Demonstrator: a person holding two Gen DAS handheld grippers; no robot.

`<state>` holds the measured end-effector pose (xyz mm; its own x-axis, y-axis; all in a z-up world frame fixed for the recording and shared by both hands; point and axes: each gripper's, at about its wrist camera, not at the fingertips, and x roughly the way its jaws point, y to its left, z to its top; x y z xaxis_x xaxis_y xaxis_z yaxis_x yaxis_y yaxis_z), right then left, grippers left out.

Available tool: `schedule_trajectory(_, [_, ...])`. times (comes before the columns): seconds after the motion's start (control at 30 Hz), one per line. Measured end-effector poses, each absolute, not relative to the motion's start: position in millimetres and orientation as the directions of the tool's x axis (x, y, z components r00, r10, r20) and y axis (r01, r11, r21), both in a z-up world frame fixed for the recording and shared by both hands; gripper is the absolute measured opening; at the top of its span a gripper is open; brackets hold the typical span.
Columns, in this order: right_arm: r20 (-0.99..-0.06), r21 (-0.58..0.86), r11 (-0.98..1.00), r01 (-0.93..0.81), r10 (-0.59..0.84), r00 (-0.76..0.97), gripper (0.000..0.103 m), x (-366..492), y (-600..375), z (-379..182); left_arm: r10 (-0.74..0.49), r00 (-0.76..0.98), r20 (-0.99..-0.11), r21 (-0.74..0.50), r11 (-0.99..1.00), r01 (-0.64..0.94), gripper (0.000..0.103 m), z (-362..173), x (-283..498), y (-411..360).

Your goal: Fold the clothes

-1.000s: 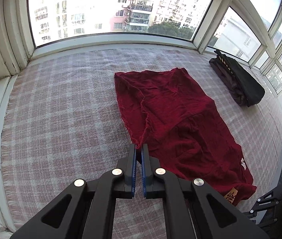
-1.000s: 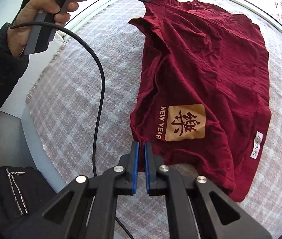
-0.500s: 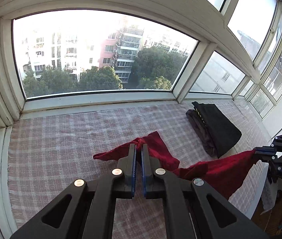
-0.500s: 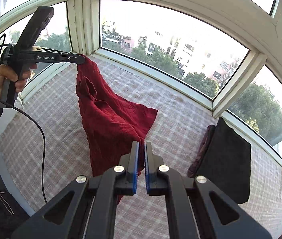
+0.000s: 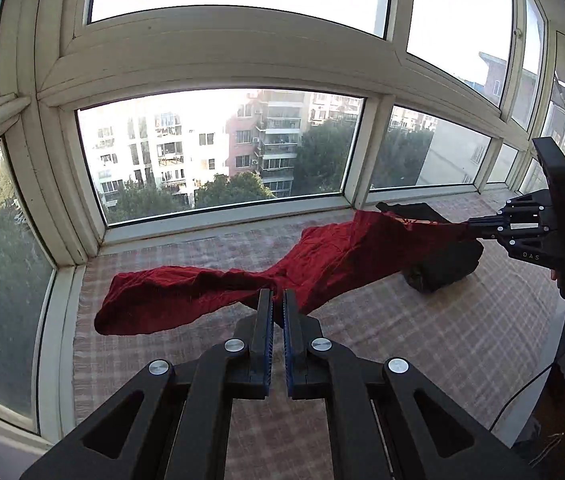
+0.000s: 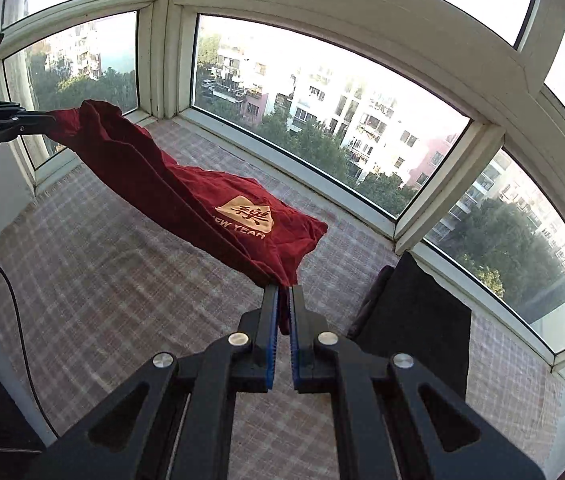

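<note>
Gripping opposite ends, left tongs (image 5: 277, 312) and right tongs (image 6: 284, 308) suspend the red shirt (image 6: 186, 196).

Surface: plaid-covered window platform (image 6: 102, 288). Folded black garment (image 6: 414, 324) lies on it at 3 o'clock, by the window.

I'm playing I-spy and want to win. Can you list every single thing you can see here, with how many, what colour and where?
red shirt: one, dark red with a gold patch and NEW YEAR letters, held up in the air, stretched between the two tools
dark clothes: one pile, black, lying on the blanket by the right-hand windows
checked blanket: one, pale pink and white, spread under everything
windows: several, cream frames, all around, with buildings and trees outside
cable: one, black, at the left edge
left tool: one, black with blue pads, shut on the shirt
right tool: one, black with blue pads, shut on the shirt
</note>
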<state>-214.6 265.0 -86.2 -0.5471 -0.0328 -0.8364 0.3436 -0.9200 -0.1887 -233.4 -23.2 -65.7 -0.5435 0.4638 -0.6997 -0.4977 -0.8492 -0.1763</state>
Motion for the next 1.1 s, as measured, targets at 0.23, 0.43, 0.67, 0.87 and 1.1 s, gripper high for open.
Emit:
schedule_trajectory(0.23, [-0.869, -0.075, -0.950, 0.304, -0.087, -0.488, 0.005, -178.0, 278.2, -139.2, 0.419, -0.162, -0.893, -0.336, -0.863, -0.378, 0.005, -211.1, -138.5, -20.2])
schedule_trajectory(0.43, [-0.878, 0.027, -0.969, 0.244, -0.139, -0.458, 0.006, -157.5, 288.5, -174.1, 0.323, -0.377, -0.868, -0.199, -0.923, -0.330, 0.008, -168.1, -191.9, -64.5])
schedule_trajectory(0.67, [-0.819, -0.010, -0.990, 0.138, -0.071, -0.569, 0.052, -285.3, 280.2, -162.1, 0.309, -0.467, -0.828, -0.217, -0.946, -0.240, 0.024, -183.5, -326.9, -91.7])
schedule_trajectory(0.87, [-0.847, 0.014, -0.993, 0.113, -0.072, -0.527, 0.052, -342.5, 269.2, -192.4, 0.243, -0.433, -0.868, -0.140, -0.957, -0.255, 0.037, -219.1, -397.6, -83.2])
schedule_trajectory(1.1, [-0.864, 0.023, -0.994, 0.105, -0.073, -0.499, 0.052, -363.4, 264.5, -218.6, 0.206, -0.407, -0.890, -0.101, -0.959, -0.263, 0.044, -248.2, -439.8, -72.7])
